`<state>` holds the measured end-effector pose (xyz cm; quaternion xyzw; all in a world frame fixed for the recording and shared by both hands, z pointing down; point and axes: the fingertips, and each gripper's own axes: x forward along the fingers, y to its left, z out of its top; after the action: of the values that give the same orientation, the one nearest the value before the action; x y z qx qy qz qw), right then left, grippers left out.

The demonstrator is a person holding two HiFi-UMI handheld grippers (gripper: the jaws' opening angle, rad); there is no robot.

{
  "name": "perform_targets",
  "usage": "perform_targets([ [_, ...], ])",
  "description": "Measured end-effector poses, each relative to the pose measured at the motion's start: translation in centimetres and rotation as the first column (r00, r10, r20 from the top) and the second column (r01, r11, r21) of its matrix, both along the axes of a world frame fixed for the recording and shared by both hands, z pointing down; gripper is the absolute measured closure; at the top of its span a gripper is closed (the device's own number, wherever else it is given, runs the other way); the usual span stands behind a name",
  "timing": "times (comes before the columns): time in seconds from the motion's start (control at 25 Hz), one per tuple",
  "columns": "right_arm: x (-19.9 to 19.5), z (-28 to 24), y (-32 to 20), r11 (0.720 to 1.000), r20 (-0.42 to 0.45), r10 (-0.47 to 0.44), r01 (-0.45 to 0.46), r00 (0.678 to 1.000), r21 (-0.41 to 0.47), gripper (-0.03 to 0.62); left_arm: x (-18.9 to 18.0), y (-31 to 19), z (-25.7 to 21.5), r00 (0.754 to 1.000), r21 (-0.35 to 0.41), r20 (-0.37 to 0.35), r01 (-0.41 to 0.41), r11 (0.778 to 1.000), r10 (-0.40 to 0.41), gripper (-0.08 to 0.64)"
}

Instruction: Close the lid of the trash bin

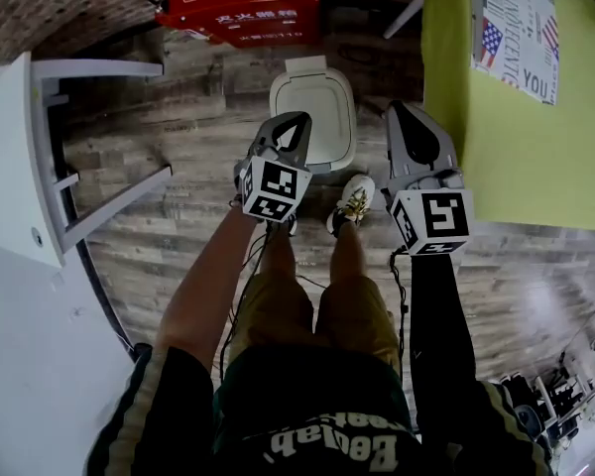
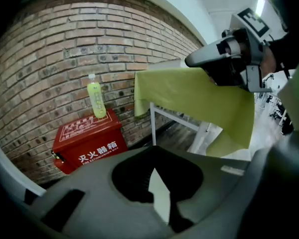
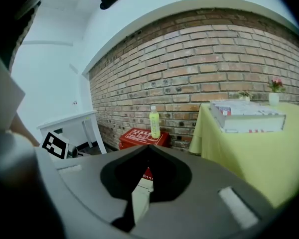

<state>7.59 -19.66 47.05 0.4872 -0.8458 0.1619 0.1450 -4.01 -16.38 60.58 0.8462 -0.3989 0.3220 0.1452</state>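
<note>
A white trash bin stands on the wooden floor ahead of the person's feet. Its top shows as a pale rounded panel inside a rim, with a narrower white piece at its far edge. I cannot tell for sure how the lid stands. My left gripper hangs above the bin's near left side, jaws together and holding nothing. To the right of the bin, my right gripper is also shut and empty. Neither gripper view shows the bin. The left gripper view looks past shut jaws at the right gripper.
A red fire extinguisher box stands against the brick wall beyond the bin, with a green bottle on it. A table under a green cloth stands at the right, a white table at the left. The person's shoe is close to the bin.
</note>
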Motion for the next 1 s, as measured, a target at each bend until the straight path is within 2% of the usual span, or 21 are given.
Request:
perform_targets([
  [0.2,0.1,-3.8,-0.9,0.999,0.005,0.013,-0.014,1.000,0.037,0.578,-2.1,-1.5,-5.7,0.998,0.048,-0.019,0.067,0.997,-0.067,0.554],
  [0.36,-0.4,-7.2,-1.5,0.997,0.014,0.026,-0.027,1.000,0.071,0.578,-3.6,-2.6,-10.9,0.996,0.109,-0.027,0.093,0.990,-0.090,0.553],
  [0.48,-0.4,-9.8,-1.5,0.995,0.018,0.036,-0.037,0.999,0.093,0.578,-4.3,-3.2,-14.6,0.996,0.152,-0.022,0.094,0.984,-0.091,0.553],
  [0.6,-0.4,-11.8,-1.0,0.994,0.014,0.043,-0.044,0.999,0.098,0.578,-4.7,-3.1,-17.3,0.995,0.161,-0.013,0.100,0.982,-0.099,0.554],
  [1.0,-2.0,-19.0,-0.9,0.984,-0.005,0.048,-0.046,0.999,0.170,0.578,-5.2,-4.0,-28.4,0.993,0.274,-0.087,0.098,0.957,-0.076,0.553],
])
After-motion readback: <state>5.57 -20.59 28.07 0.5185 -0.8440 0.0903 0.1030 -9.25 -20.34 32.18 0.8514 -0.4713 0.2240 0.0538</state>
